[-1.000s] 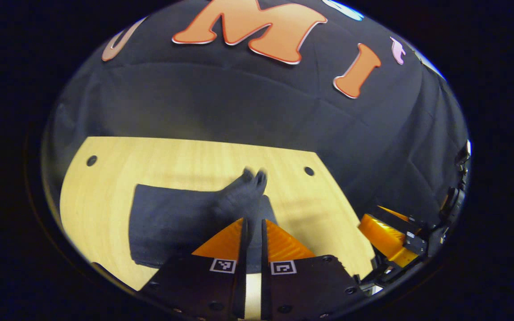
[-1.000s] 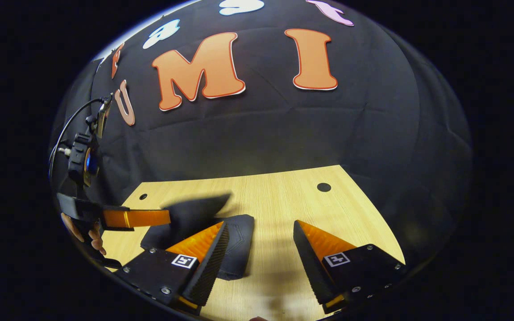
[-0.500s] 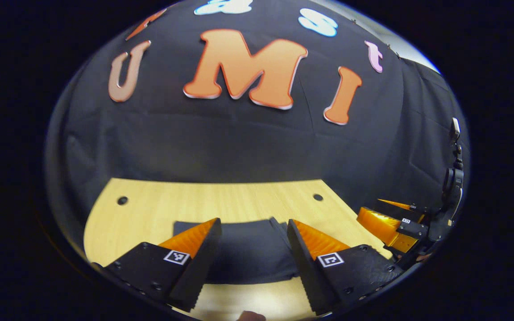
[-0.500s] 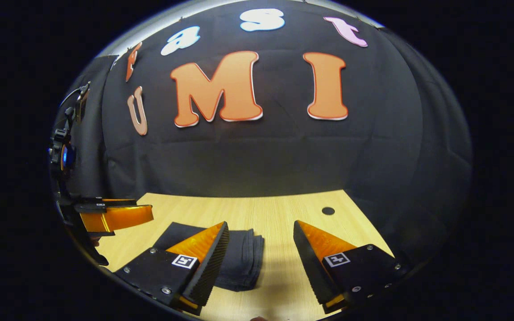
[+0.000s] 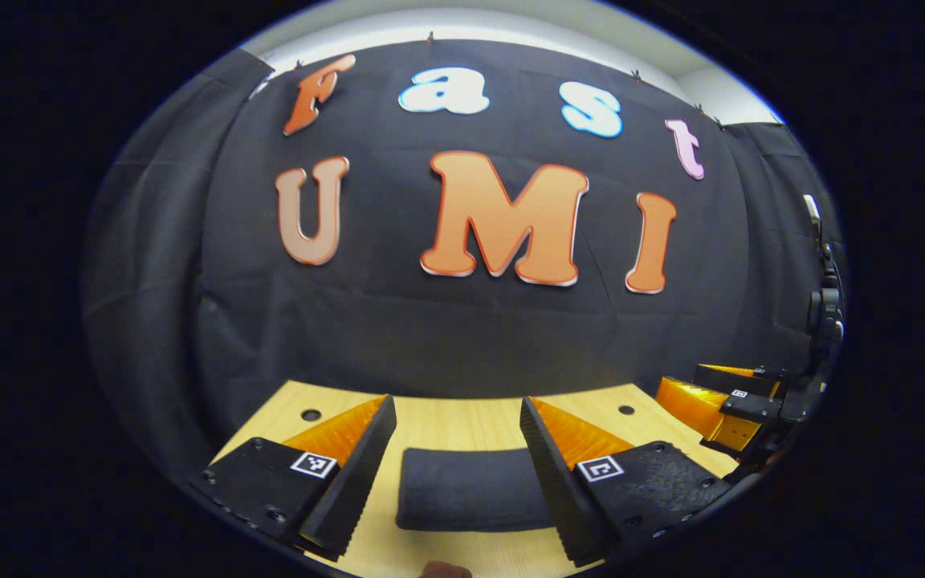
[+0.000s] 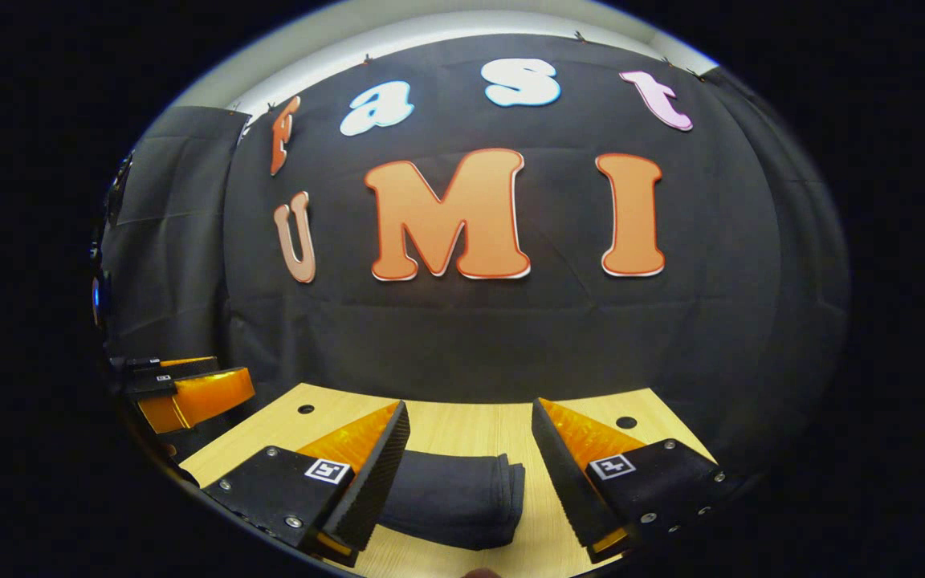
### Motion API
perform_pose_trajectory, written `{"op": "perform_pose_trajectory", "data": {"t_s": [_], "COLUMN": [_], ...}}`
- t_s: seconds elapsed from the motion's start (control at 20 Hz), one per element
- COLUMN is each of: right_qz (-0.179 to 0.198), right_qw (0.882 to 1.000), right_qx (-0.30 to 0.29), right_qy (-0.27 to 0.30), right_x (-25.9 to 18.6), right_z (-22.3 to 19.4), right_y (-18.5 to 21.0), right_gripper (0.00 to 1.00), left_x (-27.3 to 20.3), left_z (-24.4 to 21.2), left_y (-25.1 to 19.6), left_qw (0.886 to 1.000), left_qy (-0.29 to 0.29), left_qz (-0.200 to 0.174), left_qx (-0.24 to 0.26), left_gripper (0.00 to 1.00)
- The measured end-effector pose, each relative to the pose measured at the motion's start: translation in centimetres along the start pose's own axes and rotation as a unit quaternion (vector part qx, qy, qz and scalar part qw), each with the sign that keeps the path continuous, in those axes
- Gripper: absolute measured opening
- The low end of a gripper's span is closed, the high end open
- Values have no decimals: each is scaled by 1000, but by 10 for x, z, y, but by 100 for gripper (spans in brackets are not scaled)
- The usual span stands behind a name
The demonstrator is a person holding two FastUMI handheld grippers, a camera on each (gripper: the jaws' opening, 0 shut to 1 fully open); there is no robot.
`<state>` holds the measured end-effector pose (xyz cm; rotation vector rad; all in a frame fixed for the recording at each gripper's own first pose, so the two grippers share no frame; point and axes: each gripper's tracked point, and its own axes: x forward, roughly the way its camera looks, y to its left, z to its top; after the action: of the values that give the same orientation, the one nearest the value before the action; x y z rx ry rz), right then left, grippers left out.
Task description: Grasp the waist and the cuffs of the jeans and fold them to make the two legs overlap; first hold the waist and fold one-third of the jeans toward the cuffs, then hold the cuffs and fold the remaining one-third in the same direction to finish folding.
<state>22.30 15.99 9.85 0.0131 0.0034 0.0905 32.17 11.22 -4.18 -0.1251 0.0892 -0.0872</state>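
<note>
The dark jeans (image 5: 470, 498) lie folded into a compact stack on the wooden table (image 5: 446, 417), seen past my left gripper (image 5: 456, 461), which is open and holds nothing. In the right gripper view the same folded jeans (image 6: 454, 498) rest flat with layered edges at their right side. My right gripper (image 6: 469, 466) is open above and before them, touching nothing. The right gripper (image 5: 719, 405) shows at the right edge of the left gripper view. The left gripper (image 6: 189, 393) shows at the left edge of the right gripper view.
The table (image 6: 462, 417) has small round holes (image 6: 626, 422) near its far corners. The black cloth wall (image 6: 462, 337) hangs right behind the table's far edge.
My left gripper let go of the jeans' end and opened; the fold dropped flat onto the stack. Both grippers then pulled back and tilted up, so the jeans sit lower in view.
</note>
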Motion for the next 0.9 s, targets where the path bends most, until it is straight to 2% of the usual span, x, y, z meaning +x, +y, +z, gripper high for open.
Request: {"op": "perform_pose_trajectory", "data": {"t_s": [0.15,0.2,0.25,0.35,0.4,0.45,0.5,0.55,0.9], "right_qz": [15,21,27,35,36,38,41,43,37], "right_qw": [999,999,998,997,997,997,997,997,997], "right_qx": [-13,-18,-23,-37,-42,-45,-46,-46,-40], "right_qy": [-33,-40,-46,-55,-57,-57,-54,-51,-46], "right_x": [-5,-7,-10,-13,-19,-20,-22,-23,-20], "right_z": [11,14,15,16,15,13,11,9,6], "right_y": [16,22,26,31,29,31,32,34,29], "right_gripper": [94,100,95,96,96,96,96,96,97], "left_x": [-12,-14,-12,-12,-12,-12,-15,-14,-13], "left_z": [15,16,16,17,14,7,6,5,-6], "left_y": [13,14,15,16,14,13,17,17,12], "left_qw": [999,998,998,998,998,998,999,999,999], "left_qy": [-43,-48,-51,-59,-55,-41,-36,-37,-4], "left_qz": [19,24,27,33,26,22,24,25,3], "left_qx": [13,13,12,20,26,30,31,31,44], "left_gripper": [92,92,93,93,88,93,88,93,94]}}
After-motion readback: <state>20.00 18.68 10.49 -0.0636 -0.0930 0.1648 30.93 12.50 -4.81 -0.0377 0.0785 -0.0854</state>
